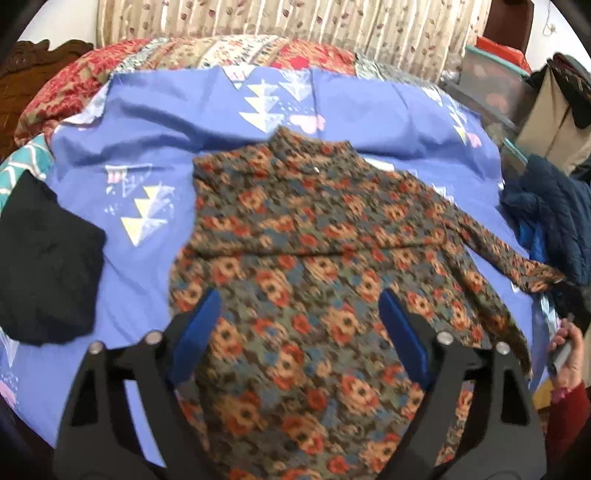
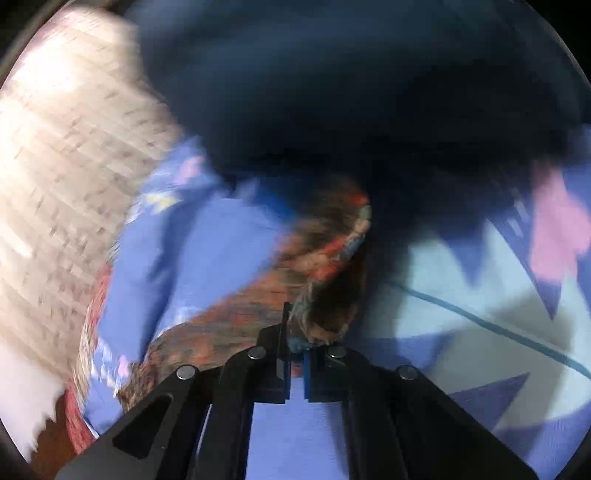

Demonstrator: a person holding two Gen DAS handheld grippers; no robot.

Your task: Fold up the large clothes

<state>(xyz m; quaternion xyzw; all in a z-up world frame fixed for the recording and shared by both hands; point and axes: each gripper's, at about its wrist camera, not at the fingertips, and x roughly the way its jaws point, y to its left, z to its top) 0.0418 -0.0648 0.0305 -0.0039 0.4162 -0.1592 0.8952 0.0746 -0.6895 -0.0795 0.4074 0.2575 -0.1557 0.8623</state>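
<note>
A floral-patterned garment in brown, orange and blue lies spread on the blue bedsheet, collar at the far end, one sleeve stretched to the right. My left gripper is open above the garment's lower body, holding nothing. In the blurred right wrist view, my right gripper is shut on the end of the floral sleeve, just above the sheet.
A black cloth lies at the sheet's left edge. A dark blue quilted jacket sits at the right edge and fills the top of the right wrist view. A patterned quilt and curtain lie beyond.
</note>
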